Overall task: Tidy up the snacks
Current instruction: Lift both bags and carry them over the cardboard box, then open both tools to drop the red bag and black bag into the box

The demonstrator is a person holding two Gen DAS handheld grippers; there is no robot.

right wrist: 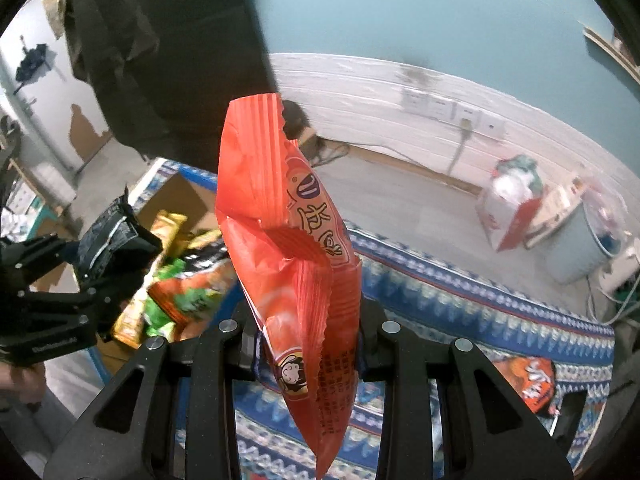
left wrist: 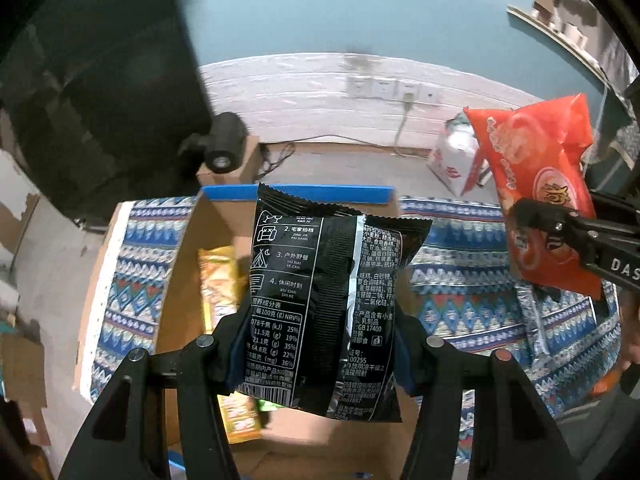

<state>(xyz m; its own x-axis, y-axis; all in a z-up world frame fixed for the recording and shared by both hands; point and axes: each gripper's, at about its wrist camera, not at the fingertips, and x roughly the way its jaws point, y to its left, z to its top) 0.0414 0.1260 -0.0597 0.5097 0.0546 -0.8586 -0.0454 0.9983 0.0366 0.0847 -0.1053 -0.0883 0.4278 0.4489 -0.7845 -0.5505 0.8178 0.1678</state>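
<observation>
**Two snack bags held up, one in each gripper**

In your left wrist view, your left gripper (left wrist: 320, 344) is pinching a black snack bag (left wrist: 320, 304) by its lower half, one pad against each side edge. The bag stands nearly upright, its long axis running from 6 to 12 o'clock with the crimped top seal leaning slightly toward 11, and its printed back panel faces the camera. It hangs above an open cardboard box (left wrist: 188, 240) with a blue-taped rim. Inside the box, at about 9 o'clock from the black bag, a yellow snack bag (left wrist: 218, 284) lies lengthwise. The box sits on a patterned blue cloth (left wrist: 460, 300).

At 3 o'clock in the same view, your right gripper (left wrist: 520, 216) reaches in from the edge, clamped on an orange snack bag (left wrist: 536, 168).

In your right wrist view, your right gripper (right wrist: 308, 344) has its pads pressed onto that orange snack bag (right wrist: 280, 240) near its lower end. The bag's long axis runs from 6 toward 11 o'clock, edge-on to the camera, with its notched top seal uppermost. It hangs over the cloth, beside the box rather than above it. At 9 o'clock, your left gripper (right wrist: 120, 240) holds the black bag over the box's mixed packets (right wrist: 180, 296). Another orange packet (right wrist: 528, 380) lies on the cloth at 4 o'clock.
</observation>
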